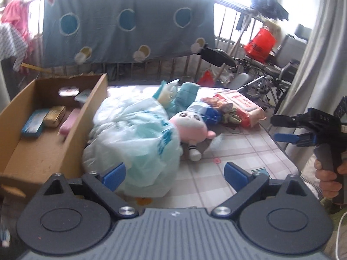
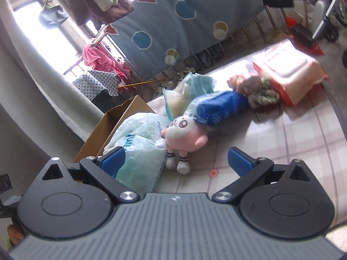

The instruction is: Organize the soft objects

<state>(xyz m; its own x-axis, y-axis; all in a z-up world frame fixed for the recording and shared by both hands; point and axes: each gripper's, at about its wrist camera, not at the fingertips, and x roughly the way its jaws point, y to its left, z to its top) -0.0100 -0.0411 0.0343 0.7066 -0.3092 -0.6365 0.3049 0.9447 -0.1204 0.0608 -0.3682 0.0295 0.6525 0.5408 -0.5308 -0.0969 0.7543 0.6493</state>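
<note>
Where the checked bed cover (image 1: 234,151) is most crowded, a pink plush doll (image 1: 190,127) lies face up with its white-socked feet toward the cameras, its head touching a crumpled pale blue plastic bag (image 1: 138,134) on one side and a blue soft roll (image 2: 219,108) on the other. Blue print runs along the bag, though blur leaves it unreadable; it may spell a shop name. Past the roll sit a brown-and-green fabric bundle (image 2: 258,91) and a red-and-white pack of wipes (image 2: 288,71) whose label is too smeared to read. An open cardboard box (image 1: 71,130) stands against the bag, holding small flat packets. The left gripper (image 1: 174,174) hangs with jaws spread wide and nothing between them, one blue pad over the bag's near edge. The right gripper (image 2: 175,162) is likewise released and empty; in the left wrist view its side bears the letters "DAS" and a hand (image 1: 327,177) grips its handle. Bare cover lies open in front of the doll and toward the bed's edge. A blue dotted quilt (image 1: 128,23) hangs on the railing behind.
</note>
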